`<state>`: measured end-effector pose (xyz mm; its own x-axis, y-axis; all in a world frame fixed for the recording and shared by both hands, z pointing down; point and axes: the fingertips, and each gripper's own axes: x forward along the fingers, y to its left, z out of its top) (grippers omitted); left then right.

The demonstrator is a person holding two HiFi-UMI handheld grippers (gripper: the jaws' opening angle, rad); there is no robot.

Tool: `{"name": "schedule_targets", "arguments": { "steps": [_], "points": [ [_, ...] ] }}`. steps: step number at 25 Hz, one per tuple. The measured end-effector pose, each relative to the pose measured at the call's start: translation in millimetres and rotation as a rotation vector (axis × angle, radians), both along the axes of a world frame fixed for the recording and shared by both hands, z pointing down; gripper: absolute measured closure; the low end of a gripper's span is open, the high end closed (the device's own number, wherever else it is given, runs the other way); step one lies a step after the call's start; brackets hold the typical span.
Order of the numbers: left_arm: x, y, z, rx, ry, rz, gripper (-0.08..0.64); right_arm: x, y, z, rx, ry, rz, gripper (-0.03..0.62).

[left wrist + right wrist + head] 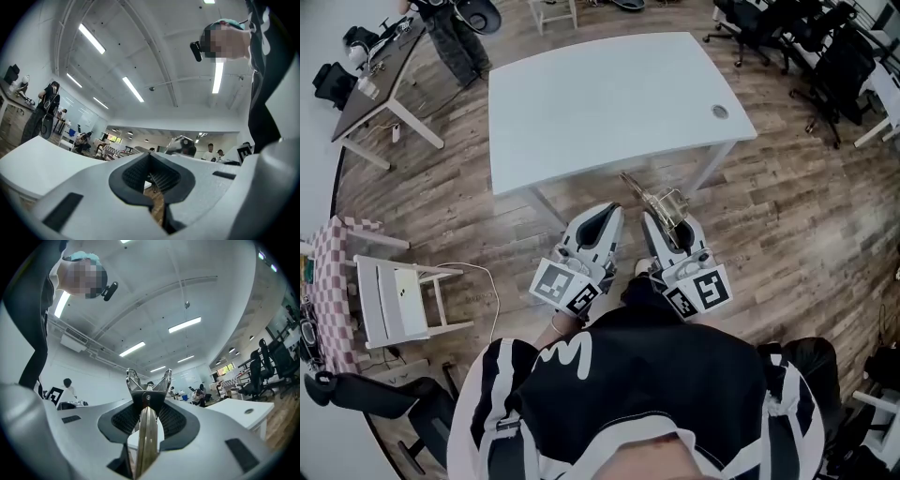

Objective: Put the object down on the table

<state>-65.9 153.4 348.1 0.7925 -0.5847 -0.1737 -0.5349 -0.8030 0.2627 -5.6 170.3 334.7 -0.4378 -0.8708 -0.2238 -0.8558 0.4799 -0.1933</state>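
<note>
Progress: nothing has been set down yet; the hinged metal utensil (147, 427) is held short of the near edge of the white table (609, 103).
Right gripper (664, 223): pinched on the utensil's handles, with the pronged head left standing past the jaws.
Left gripper (602, 221): jaws pressed together, nothing held between them.
Remaining: the utensil is to be brought over the tabletop, lowered and released.
Surroundings: white chair (398, 300) at left, dark desk (380, 75) far left, office chairs (825, 47) far right.
Obstacles: none seen; only a cable hole (719, 112) is found on the tabletop.
</note>
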Motion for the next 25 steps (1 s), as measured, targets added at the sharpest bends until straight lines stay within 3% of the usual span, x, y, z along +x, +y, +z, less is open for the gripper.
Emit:
{"name": "schedule_targets", "arguments": {
  "steps": [14, 25],
  "points": [
    [68, -93, -15, 0.050, 0.002, -0.076, 0.554, 67, -103, -12, 0.031, -0.005, -0.080, 0.468],
    [86, -118, 1, 0.014, 0.001, -0.105, 0.554, 91, -132, 7, -0.031, -0.024, -0.103, 0.468]
  ]
}}
